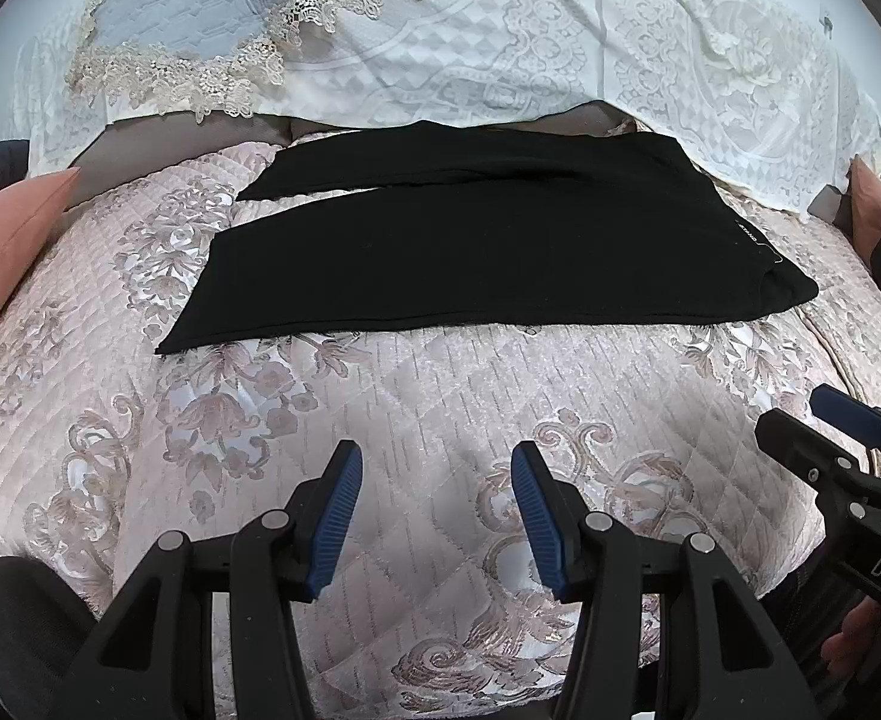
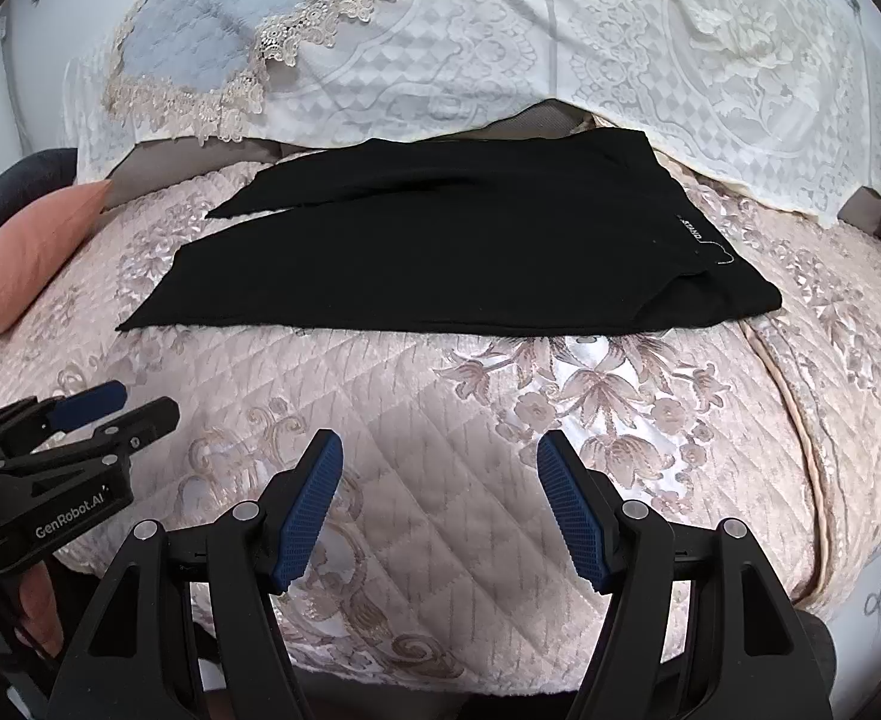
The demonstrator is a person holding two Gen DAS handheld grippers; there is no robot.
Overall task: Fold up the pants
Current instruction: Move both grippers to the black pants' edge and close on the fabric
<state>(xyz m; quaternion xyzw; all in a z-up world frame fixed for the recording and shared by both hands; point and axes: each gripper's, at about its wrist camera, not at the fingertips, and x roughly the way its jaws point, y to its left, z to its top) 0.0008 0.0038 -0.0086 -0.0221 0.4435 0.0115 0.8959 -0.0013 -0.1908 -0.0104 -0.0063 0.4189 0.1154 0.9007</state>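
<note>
Pants (image 1: 470,240) lying mid-frame on bed (image 1: 440,408), seemingly half-folded; left claw (image 1: 437,516), right claw (image 2: 440,504) hovering wide, empty; single-layer pinch risking skewed fold.

1. Home, prob. a living room or bedroom.
2. Padded seat w/ pink quilted cover (image 1: 440,396), floral embroidery, diamond stitching.
3. White lace throw (image 1: 560,42) draped over the backrest, plus grey-blue cloth w/ cream lace trim (image 1: 188,6).
4. 2 pink cushions, 1 at each end (image 2: 26,252) (image 1: 869,204).
</note>
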